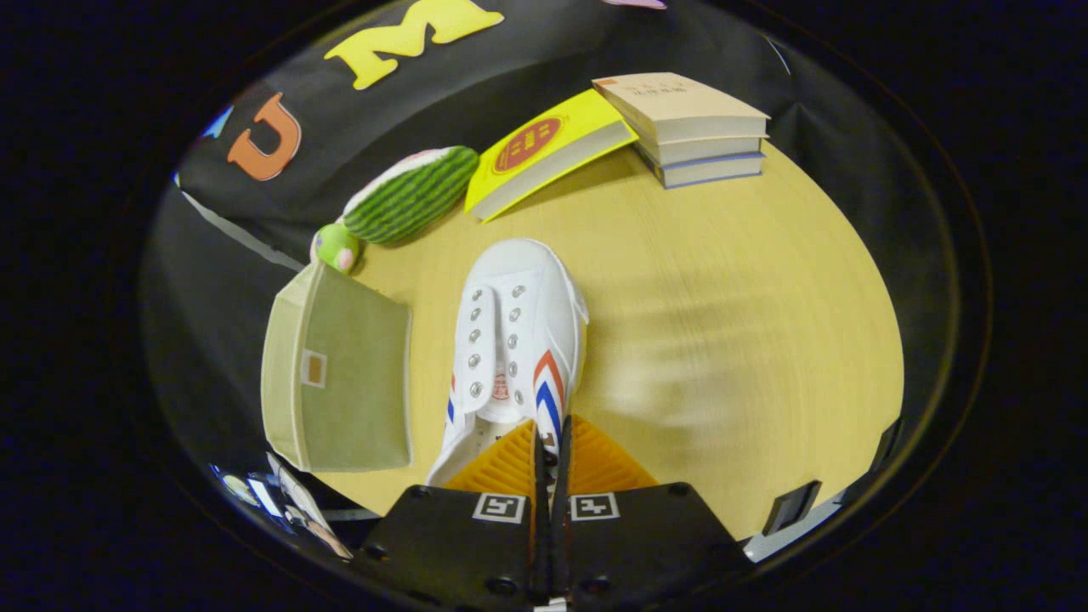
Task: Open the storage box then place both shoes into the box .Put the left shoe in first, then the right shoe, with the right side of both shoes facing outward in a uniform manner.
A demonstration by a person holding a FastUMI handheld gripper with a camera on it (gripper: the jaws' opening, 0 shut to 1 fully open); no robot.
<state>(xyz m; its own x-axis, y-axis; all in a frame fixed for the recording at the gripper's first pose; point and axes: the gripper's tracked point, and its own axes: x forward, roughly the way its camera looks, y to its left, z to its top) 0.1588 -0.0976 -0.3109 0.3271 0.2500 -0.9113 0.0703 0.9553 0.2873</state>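
White shoe (518, 340), red-blue stripes

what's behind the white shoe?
Beyond the white shoe: bare table, then a yellow book and a watermelon plush. Gripper pinches the shoe's heel, hiding it.

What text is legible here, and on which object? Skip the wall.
Nothing reads cleanly.
yellow book: red oval emblem with characters, too blurred.
top book of the stack: faint cover print, too small.
white shoe: small red tongue mark, unreadable.
storage box: small orange patch, no text resolvable.
gripper: closed on the shoe's rear edge; its square markers are patterns, not text.
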